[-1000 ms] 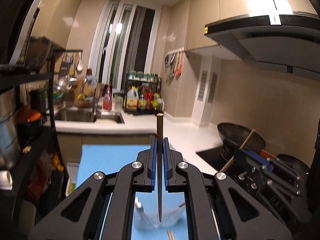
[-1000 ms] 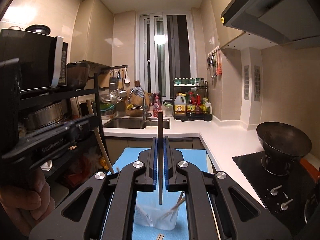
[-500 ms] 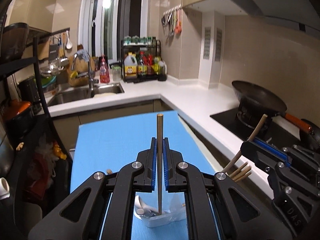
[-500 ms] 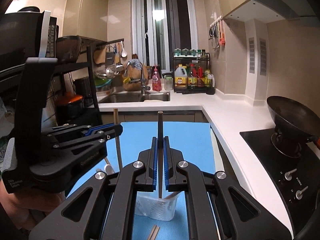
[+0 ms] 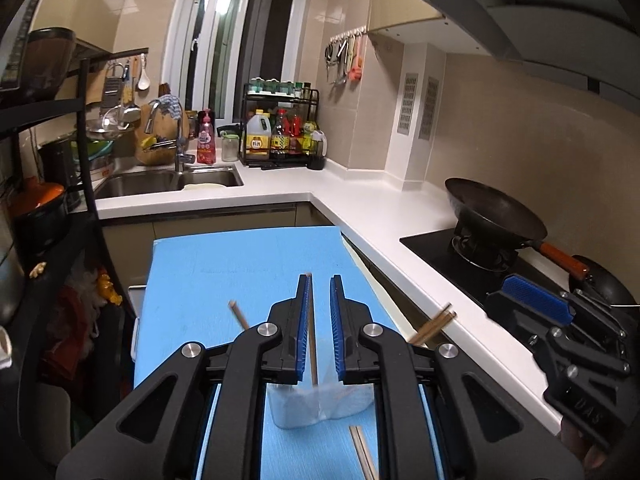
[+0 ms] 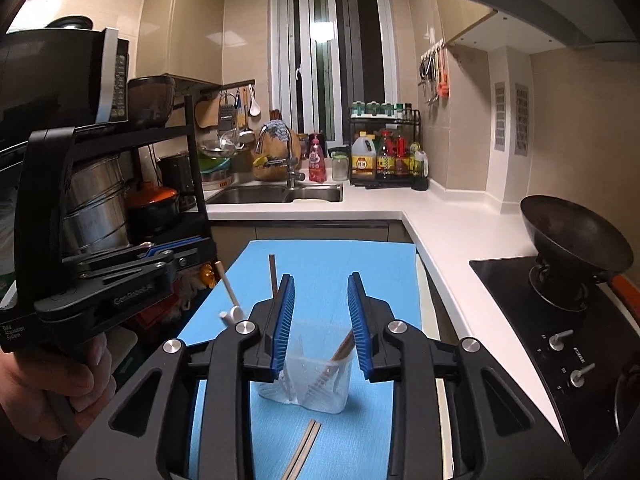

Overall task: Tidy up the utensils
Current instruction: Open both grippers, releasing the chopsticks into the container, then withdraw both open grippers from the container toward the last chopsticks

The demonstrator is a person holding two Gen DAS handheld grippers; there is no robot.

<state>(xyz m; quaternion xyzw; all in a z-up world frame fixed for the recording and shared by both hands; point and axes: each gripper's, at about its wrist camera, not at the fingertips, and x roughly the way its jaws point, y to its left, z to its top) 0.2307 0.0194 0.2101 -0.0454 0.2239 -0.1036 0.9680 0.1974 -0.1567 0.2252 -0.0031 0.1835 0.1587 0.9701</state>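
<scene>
A clear plastic container (image 5: pixel 320 404) (image 6: pixel 308 380) stands on the blue mat (image 5: pixel 240 264) (image 6: pixel 360 264), with several chopsticks (image 6: pixel 344 348) leaning in it. My left gripper (image 5: pixel 320 280) hangs over it, jaws opening. A light wooden chopstick (image 5: pixel 311 332) stands between them against the left pad, with a gap to the right pad and its lower end in the container. My right gripper (image 6: pixel 320 280) is over the container too, jaws opening with nothing between them. A dark chopstick (image 6: pixel 273 276) stands just beyond its left finger. Two chopsticks (image 6: pixel 302 452) lie on the mat in front.
White counter (image 5: pixel 380 216) runs along the right, with a black wok (image 5: pixel 496 212) on the hob (image 6: pixel 560 344). A sink (image 6: pixel 276 194) and a bottle rack (image 6: pixel 384 156) are at the back. A black shelf rack (image 6: pixel 192 168) with pots stands at the left. A hand (image 6: pixel 52 384) holds the left gripper (image 6: pixel 192 246).
Both grippers have come down over the container and their jaws have parted. Each had been shut on an upright chopstick. The right one's chopstick has left its jaws. The left one's stands loose.
</scene>
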